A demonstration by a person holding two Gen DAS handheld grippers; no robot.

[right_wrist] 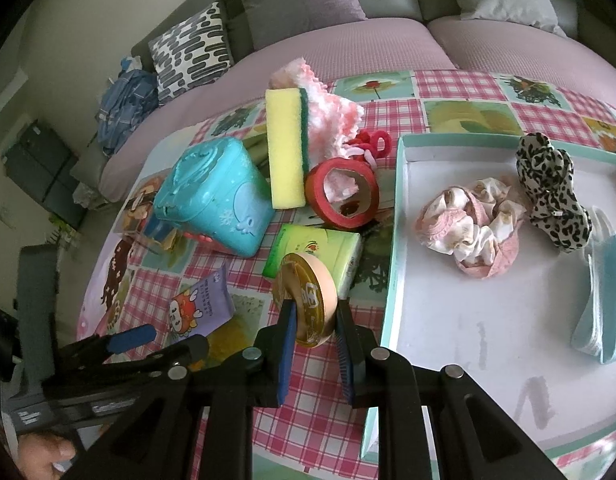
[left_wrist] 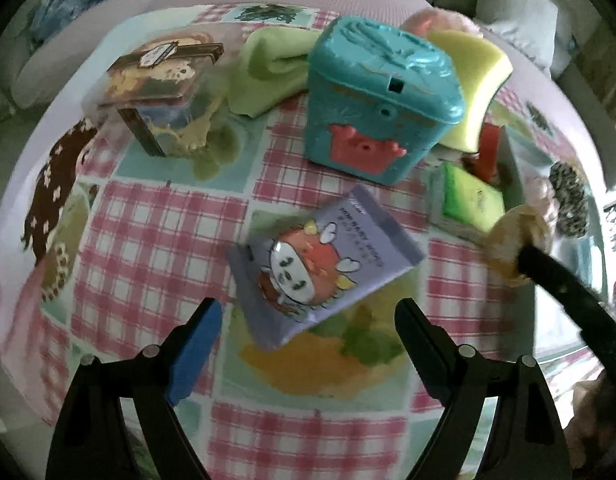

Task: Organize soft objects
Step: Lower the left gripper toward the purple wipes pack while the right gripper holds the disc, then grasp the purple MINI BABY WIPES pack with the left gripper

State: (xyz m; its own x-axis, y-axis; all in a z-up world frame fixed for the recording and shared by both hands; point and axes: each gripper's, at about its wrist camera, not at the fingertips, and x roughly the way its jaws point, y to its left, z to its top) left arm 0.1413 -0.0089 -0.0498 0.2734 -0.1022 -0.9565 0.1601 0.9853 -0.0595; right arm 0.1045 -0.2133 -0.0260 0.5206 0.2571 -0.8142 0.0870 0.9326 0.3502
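1. The right gripper pinches a round, tan, gold-lidded tin on edge between its blue pads, low centre in the right wrist view, above the checked cloth.
2. The left gripper hangs with its fingers spread wide and nothing between them; a purple wipes packet lies flat on the cloth just beyond the tips, centre of the left wrist view.
3. Soft items already in the white tray, right half of the right wrist view: a pink-and-cream scrunchie, a leopard-print scrunchie touching it at upper right, and a light blue folded cloth at the far right edge.
4. Outside the tray, upper centre of that view: a yellow sponge stands upright against a teal lidded box; a fluffy pink cloth lies behind it, a red tape roll just beside it, and a green tissue pack below.
5. Surface: a round table under a pink-checked patchwork tablecloth. A green towel and a clear box sit at upper left in the left wrist view.
6. Room: a sofa with mauve seat covers curves behind the table; a patterned cushion rests at upper left.
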